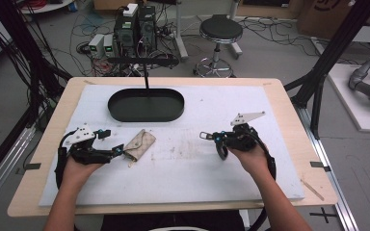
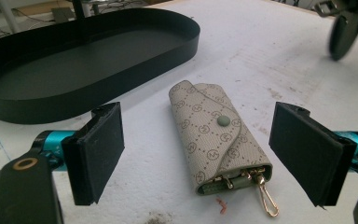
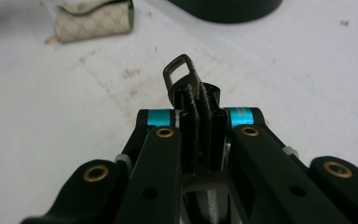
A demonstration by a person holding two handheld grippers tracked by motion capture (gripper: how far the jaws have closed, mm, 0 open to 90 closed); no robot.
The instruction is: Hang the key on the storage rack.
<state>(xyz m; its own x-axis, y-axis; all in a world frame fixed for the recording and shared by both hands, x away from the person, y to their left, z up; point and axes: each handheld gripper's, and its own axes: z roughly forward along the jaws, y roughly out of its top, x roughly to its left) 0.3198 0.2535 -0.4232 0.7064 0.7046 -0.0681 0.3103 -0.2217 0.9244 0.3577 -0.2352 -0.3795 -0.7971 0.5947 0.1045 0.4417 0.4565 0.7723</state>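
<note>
Key pouch (image 2: pixel 219 137) lies on the white mat between my left gripper's (image 2: pixel 200 154) spread jaws, ungrasped, while my right gripper (image 3: pixel 200 100) pinches a dark key fob (image 3: pixel 179 74); the tray (image 1: pixel 125 113) waits.

— Where can you pass?

— The white mat (image 1: pixel 192 168) lies bare between your hands and along its near edge.

— What blocks you?

— The black tray (image 1: pixel 145 105) at the far side (a thin post rises over it), and the key pouch (image 2: pixel 219 135), lying between your left gripper's (image 2: pixel 198 151) spread jaws.
</note>
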